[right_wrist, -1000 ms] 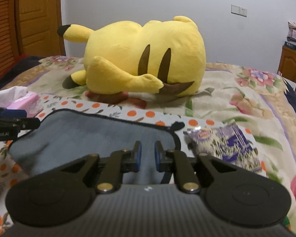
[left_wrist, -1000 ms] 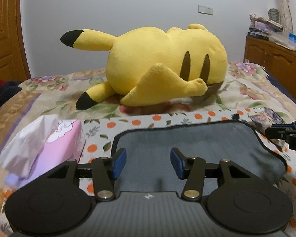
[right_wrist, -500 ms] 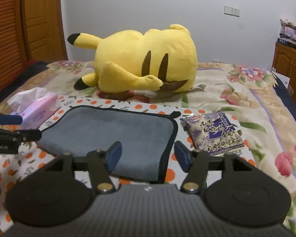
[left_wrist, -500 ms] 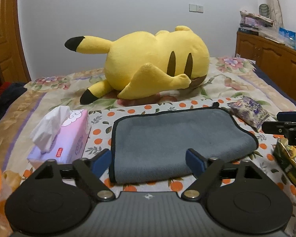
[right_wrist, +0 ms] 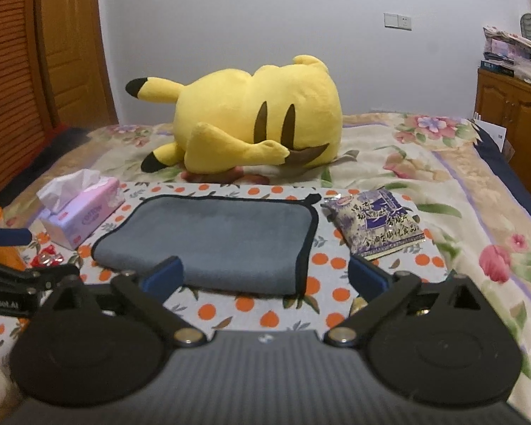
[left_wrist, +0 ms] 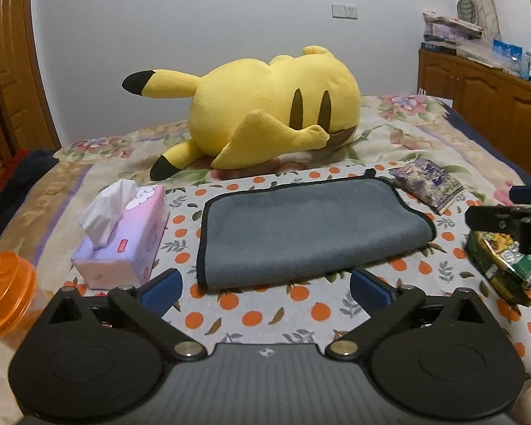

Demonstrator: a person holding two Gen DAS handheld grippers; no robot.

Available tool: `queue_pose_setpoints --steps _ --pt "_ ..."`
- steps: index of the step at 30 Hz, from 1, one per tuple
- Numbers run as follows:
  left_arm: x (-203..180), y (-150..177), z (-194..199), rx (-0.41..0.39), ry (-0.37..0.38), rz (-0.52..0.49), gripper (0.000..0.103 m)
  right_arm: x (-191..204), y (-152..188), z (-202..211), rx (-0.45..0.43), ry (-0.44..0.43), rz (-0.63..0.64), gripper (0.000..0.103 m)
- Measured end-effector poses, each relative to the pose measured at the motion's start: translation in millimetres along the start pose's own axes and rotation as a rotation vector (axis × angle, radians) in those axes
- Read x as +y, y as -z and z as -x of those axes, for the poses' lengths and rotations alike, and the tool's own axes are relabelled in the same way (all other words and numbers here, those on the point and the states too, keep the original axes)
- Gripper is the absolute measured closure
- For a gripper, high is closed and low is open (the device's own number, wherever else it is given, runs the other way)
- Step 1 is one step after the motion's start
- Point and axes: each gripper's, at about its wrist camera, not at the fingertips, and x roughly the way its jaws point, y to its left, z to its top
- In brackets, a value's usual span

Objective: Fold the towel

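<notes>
- We take the gray towel (left_wrist: 301,230) as our landmark: it lies folded flat, black-edged, on the orange-dotted cloth (left_wrist: 265,313) spread over the bed (right_wrist: 442,163).
- Our left tongs (left_wrist: 263,288) sit level, just on the near side of the towel, pointing across it toward the wall; the blue fingers (left_wrist: 161,288) are spread wide with nothing between them, and neither touches the towel.
- Our right tongs (right_wrist: 265,276) hold the same level, forward-facing pose on the near side of the towel, toward its right end, blue fingers (right_wrist: 164,274) wide apart and empty. From this view the left finger overlaps the towel's near edge; we cannot tell whether it touches.
- In the left view, the right tongs show as a dark shape to the right of the towel, above a green snack bag (left_wrist: 502,265).
- Beyond the towel lies a yellow plush toy (left_wrist: 265,117), on its side on the floral bedspread.
- Left of the towel stands a pink tissue box (left_wrist: 124,241), a tissue sticking out of its top; farther left is an orange jar (left_wrist: 7,297).
- Just beside the towel's right end lies a purple snack packet (right_wrist: 375,225), apart from it.
- Left of the towel's near corner in the right view, we see small red candy wrappers (right_wrist: 47,256).
</notes>
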Motion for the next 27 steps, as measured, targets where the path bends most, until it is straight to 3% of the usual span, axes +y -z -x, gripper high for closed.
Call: queue_pose_setpoints --steps 15,27 --pt "-9.0 8.3 47.0 -0.014 0.027 0.012 0.0 9.3 11.4 33.5 -0.004 0.022 0.034 0.0" --pt "-20.0 6.6 106.7 -0.042 0.036 0.002 0.0 15.7 13.8 82.9 -0.018 0.02 0.026 0.0"
